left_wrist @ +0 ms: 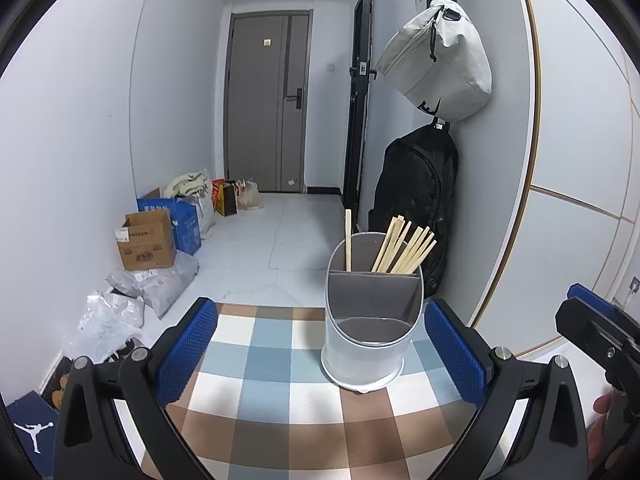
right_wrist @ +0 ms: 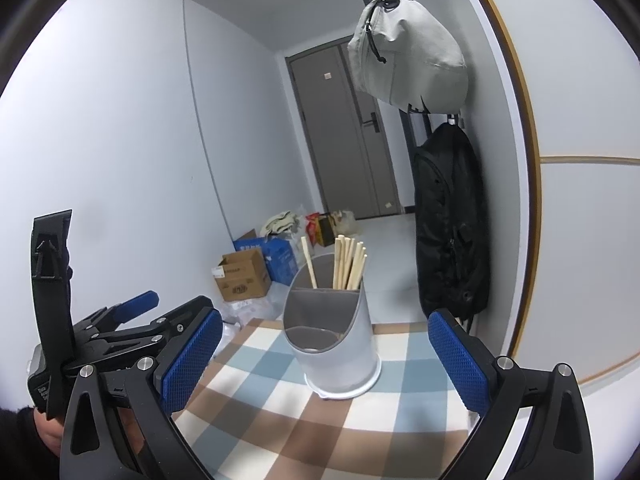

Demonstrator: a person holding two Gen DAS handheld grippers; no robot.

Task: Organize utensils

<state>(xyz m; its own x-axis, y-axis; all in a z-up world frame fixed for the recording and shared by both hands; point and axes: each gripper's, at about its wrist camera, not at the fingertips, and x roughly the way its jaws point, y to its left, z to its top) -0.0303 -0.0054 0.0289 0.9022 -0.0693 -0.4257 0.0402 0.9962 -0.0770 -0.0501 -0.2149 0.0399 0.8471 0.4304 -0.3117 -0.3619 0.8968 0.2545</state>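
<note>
A grey utensil holder (left_wrist: 370, 320) with compartments stands on the checked tablecloth (left_wrist: 276, 392), also in the right wrist view (right_wrist: 334, 344). Several wooden chopsticks (left_wrist: 404, 250) lean in its back right compartment, and a single chopstick (left_wrist: 348, 240) stands in the back left one. The front compartment looks empty. They also show in the right wrist view (right_wrist: 350, 262). My left gripper (left_wrist: 320, 354) is open and empty, just in front of the holder. My right gripper (right_wrist: 324, 360) is open and empty, also facing the holder. The left gripper shows at the lower left of the right wrist view (right_wrist: 136, 312).
The table's far edge (left_wrist: 260, 308) lies just behind the holder. A black backpack (left_wrist: 420, 200) and a grey bag (left_wrist: 440, 60) hang on the wall to the right. Cardboard boxes (left_wrist: 146, 240) and plastic bags (left_wrist: 120, 304) lie on the floor at left.
</note>
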